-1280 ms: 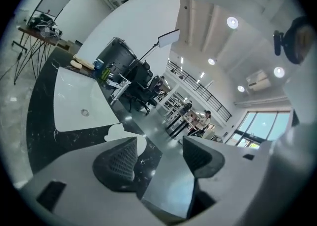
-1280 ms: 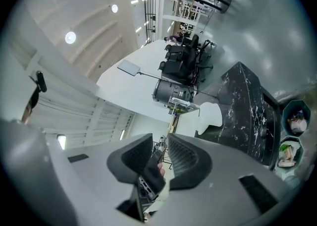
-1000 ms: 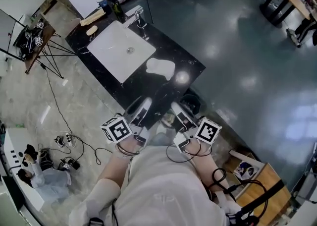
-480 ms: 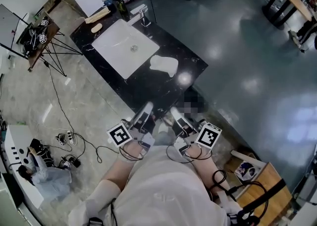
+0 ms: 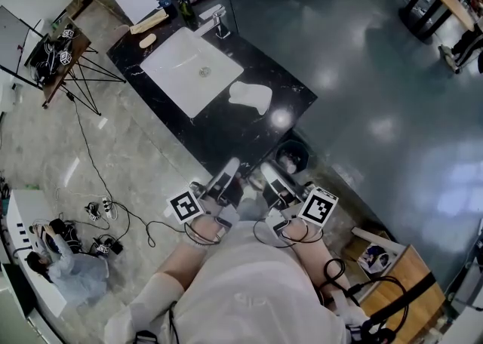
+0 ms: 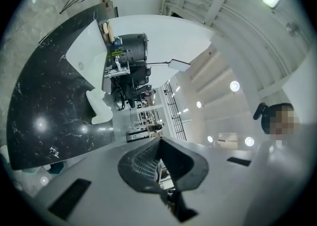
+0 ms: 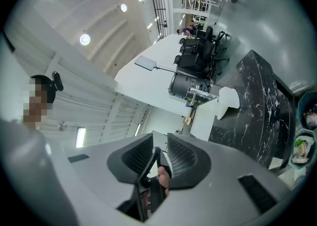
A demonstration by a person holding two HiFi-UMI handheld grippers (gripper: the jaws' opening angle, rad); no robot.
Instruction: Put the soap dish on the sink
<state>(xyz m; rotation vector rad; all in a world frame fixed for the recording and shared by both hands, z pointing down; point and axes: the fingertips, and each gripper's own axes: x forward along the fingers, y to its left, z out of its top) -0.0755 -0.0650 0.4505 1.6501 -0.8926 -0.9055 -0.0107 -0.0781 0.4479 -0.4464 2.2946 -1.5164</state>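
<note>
The white soap dish (image 5: 250,96) lies on the black marble counter (image 5: 226,131), just right of the white sink basin (image 5: 191,71). It also shows small in the left gripper view, soap dish (image 6: 97,106), and in the right gripper view, soap dish (image 7: 228,102). Both grippers are held close to the person's body, short of the counter's near corner and far from the dish. My left gripper (image 5: 230,165) (image 6: 159,141) is shut with nothing in it. On my right gripper (image 5: 270,170) (image 7: 159,145) a narrow gap shows between the pads, and nothing is held.
A faucet (image 5: 215,22) stands behind the basin, with bottles (image 5: 183,7) and wooden items (image 5: 149,24) at the counter's far end. A bin (image 5: 292,158) sits by the counter's near corner. A tripod (image 5: 83,71) and cables (image 5: 106,214) lie to the left.
The left gripper's jaws have gone from spread to shut, and that gripper has rolled and shifted right. The right gripper barely moved. The head view has shifted slightly.
</note>
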